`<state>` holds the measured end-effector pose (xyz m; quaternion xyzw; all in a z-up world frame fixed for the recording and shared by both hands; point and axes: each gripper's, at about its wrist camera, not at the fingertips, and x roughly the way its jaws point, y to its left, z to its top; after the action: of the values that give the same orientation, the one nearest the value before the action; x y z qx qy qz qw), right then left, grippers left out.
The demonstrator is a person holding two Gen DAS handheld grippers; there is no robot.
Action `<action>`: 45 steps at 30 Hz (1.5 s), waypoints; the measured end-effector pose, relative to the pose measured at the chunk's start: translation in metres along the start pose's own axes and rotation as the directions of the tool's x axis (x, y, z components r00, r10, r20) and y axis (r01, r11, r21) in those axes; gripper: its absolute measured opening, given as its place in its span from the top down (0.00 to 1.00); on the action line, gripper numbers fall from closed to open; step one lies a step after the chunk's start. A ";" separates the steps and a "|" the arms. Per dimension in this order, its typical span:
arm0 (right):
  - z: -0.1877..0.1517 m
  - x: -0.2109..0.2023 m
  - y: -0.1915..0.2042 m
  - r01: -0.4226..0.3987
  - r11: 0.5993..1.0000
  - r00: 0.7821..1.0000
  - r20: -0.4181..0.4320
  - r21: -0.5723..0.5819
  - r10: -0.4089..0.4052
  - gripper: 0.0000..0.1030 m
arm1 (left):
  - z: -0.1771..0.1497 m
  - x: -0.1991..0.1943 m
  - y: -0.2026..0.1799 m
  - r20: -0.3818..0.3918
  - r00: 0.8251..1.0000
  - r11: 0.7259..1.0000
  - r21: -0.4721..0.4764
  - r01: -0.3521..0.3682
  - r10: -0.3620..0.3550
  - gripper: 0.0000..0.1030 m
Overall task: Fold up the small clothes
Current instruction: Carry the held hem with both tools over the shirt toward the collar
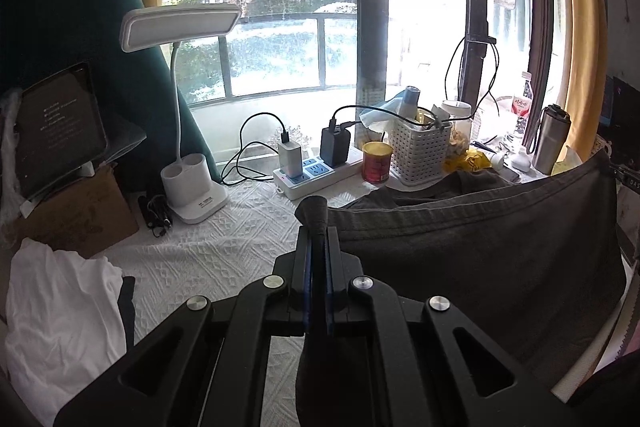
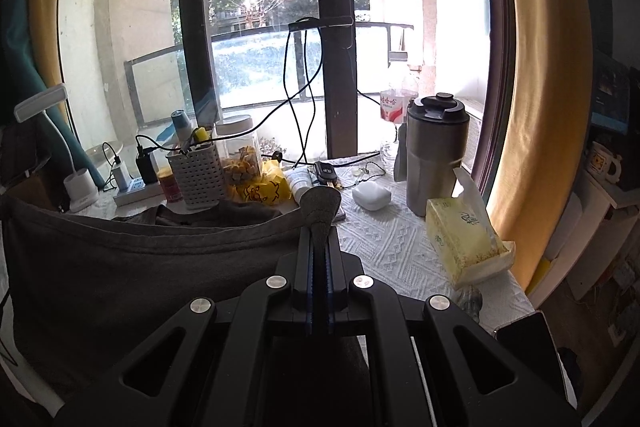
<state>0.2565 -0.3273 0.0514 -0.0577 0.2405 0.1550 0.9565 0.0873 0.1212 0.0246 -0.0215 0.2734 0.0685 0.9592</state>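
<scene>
A dark grey garment [image 1: 480, 259] hangs stretched between my two grippers above the white textured tablecloth [image 1: 224, 247]. My left gripper [image 1: 317, 231] is shut on its left corner, with a tuft of cloth sticking out past the fingertips. My right gripper [image 2: 320, 227] is shut on the opposite corner, and the cloth [image 2: 140, 267] spreads to the left in the right wrist view. The far end of the garment lies bunched on the table by the basket. A white garment [image 1: 60, 315] lies crumpled at the left front of the table.
At the back stand a white desk lamp [image 1: 188, 183], a power strip with chargers [image 1: 316, 171], a red-gold tin [image 1: 376, 163], a white basket [image 1: 420, 151], a steel flask [image 2: 436, 155] and a tissue pack [image 2: 464, 239]. A tablet [image 1: 60, 131] leans at the left.
</scene>
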 end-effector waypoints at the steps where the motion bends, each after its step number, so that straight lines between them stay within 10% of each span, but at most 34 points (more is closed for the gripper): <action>1: 0.001 0.004 0.000 0.000 1.000 1.000 0.000 0.000 0.000 0.94 | 0.001 0.004 0.001 -0.001 1.000 1.000 0.001 0.000 0.000 0.96; 45: 0.068 0.161 0.017 0.018 0.997 0.999 -0.035 -0.079 -0.021 0.94 | 0.057 0.150 0.035 0.013 0.999 0.999 -0.010 -0.031 0.031 0.95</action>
<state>0.4153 -0.2551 0.0336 -0.1004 0.2509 0.1537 0.9504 0.2385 0.1783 -0.0063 -0.0216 0.2671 0.0849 0.9597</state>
